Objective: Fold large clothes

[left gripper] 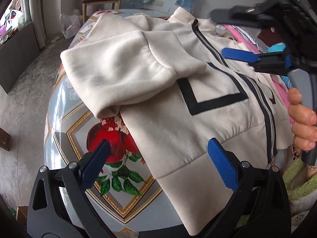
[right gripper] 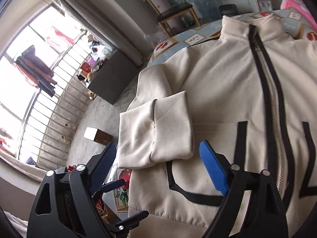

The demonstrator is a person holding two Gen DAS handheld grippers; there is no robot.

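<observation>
Cream zip jacket [left gripper: 198, 103] lies flat on the patterned table [left gripper: 65, 127], frame centre; one sleeve [left gripper: 122, 67] folded across the chest. Soft, floppy fleece, light; best pinched at the ribbed hem or side seam. My left gripper [left gripper: 158, 158] gapes wide, empty, straddling the hem's lower-left edge. Right gripper [right gripper: 158, 162] also spread, empty; probably hovering over the sleeve cuff, blur hides contact.

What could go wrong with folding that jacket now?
The folded sleeve sticks out past the table edge, so it might slide off. The jacket hem also overhangs the near edge and could drag the rest down. The right gripper, open above the sleeve cuff, might pinch only one layer and undo the fold.
</observation>
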